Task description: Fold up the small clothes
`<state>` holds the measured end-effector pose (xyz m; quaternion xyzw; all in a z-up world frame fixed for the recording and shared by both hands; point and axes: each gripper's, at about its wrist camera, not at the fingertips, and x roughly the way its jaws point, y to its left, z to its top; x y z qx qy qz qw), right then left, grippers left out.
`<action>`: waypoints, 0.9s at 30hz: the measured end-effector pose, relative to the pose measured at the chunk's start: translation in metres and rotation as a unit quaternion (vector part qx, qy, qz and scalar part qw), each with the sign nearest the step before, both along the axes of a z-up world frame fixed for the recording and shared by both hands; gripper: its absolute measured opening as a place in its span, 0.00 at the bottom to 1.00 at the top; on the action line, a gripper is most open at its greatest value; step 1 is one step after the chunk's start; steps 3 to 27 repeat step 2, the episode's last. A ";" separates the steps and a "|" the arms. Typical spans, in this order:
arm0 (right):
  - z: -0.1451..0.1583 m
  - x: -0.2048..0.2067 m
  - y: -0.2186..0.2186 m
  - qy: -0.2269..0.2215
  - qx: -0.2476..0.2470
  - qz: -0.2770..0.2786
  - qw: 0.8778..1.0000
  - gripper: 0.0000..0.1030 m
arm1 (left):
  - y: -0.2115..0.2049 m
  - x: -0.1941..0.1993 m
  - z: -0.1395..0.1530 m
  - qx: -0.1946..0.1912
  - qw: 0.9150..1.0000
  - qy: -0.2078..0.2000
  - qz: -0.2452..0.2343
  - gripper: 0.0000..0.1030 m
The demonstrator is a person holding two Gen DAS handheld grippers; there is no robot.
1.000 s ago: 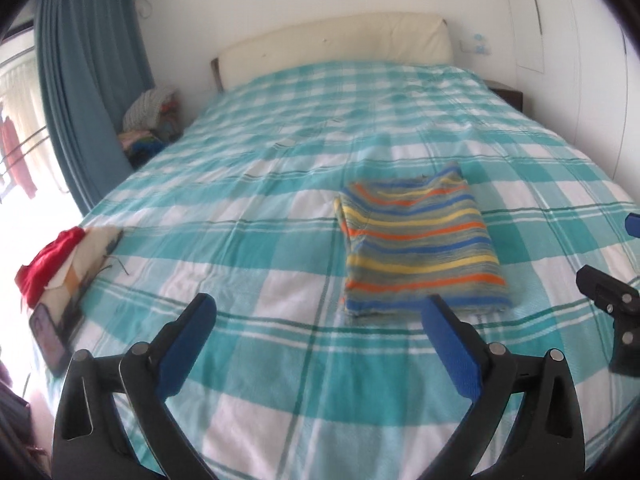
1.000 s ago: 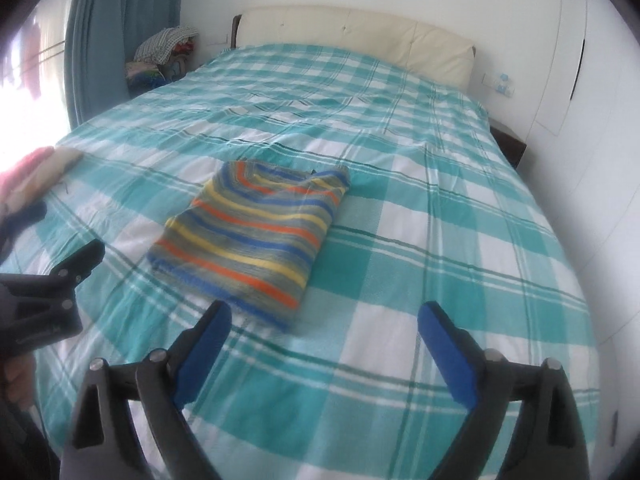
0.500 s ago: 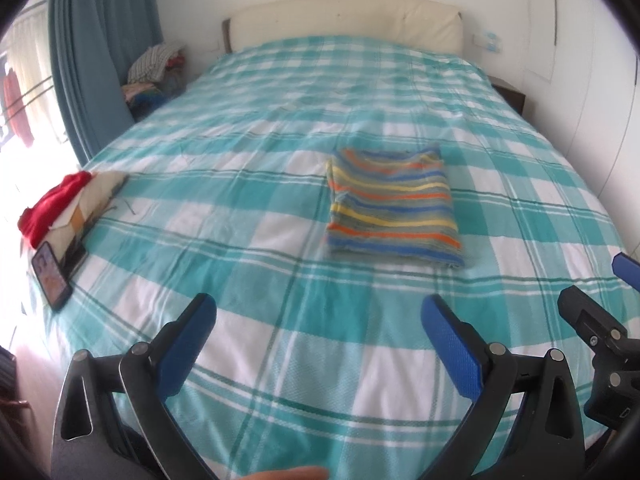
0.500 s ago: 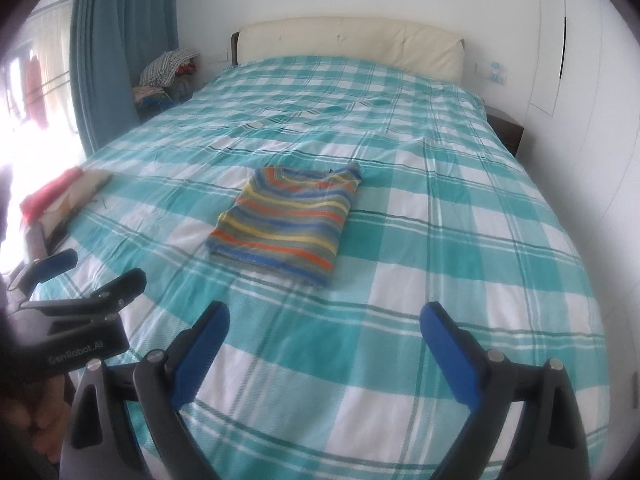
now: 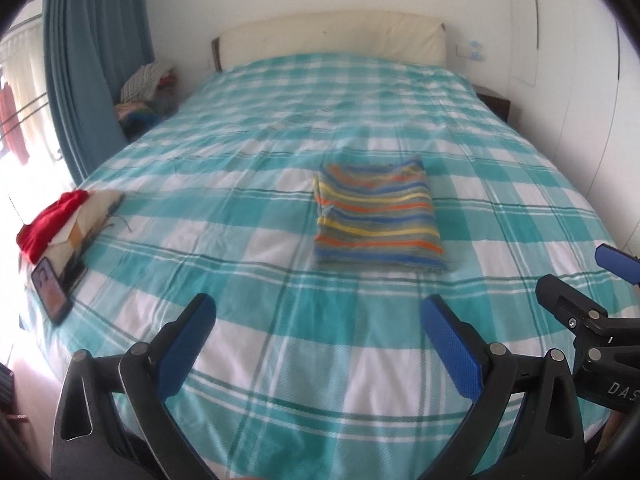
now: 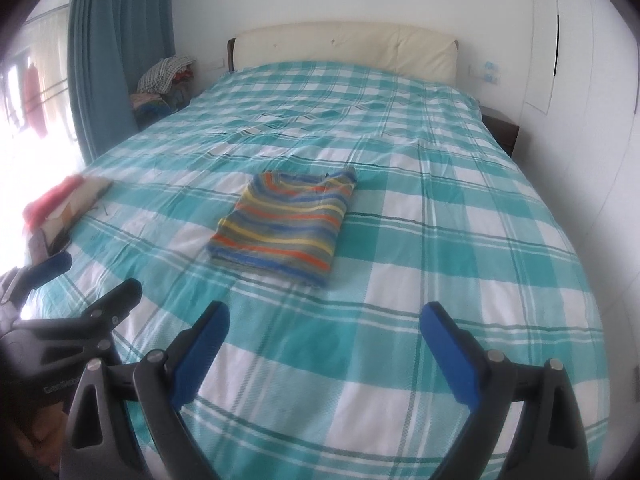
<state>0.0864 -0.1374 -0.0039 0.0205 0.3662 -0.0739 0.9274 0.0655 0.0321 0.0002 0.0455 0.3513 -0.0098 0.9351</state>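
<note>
Teal-and-white checked bedding [image 5: 280, 360] covers a wide bed that fills both wrist views, with a cream headboard [image 5: 332, 40] against the far wall and blue curtains [image 5: 88, 80] off to the left.

Ahead of both tools, well beyond their fingertips, the striped garment [image 5: 376, 220] lies flat on the cover as a neat rectangle, its edges squared and no sleeve or hem trailing loose.

Both the left gripper [image 5: 320, 340] and the right gripper [image 6: 324, 344] hang above the near part of the bed with their blue pads spread wide, and neither has anything between them. Each tool shows at the edge of the other's view, so they sit side by side.

Judged from how it lies, this garment is already folded, and the step in hand looks like the pause between items.

Far out to the left of the left gripper, at the bed's edge, a red cloth [image 5: 52, 220] sits on a small pile beside a phone [image 5: 50, 288]. If that is the next piece, the move calls for reaching leftward and spreading it flat before any fold.
</note>
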 end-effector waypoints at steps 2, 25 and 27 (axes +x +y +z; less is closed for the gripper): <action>-0.001 0.000 0.000 0.001 0.002 0.001 1.000 0.92 | 0.000 -0.001 0.002 0.000 1.000 -0.004 0.002 1.00; -0.001 0.000 0.000 0.001 0.002 0.001 1.000 0.92 | 0.000 -0.001 0.002 0.000 1.000 -0.004 0.002 1.00; -0.001 0.000 0.000 0.001 0.002 0.001 1.000 0.92 | 0.000 -0.001 0.002 0.000 1.000 -0.004 0.002 1.00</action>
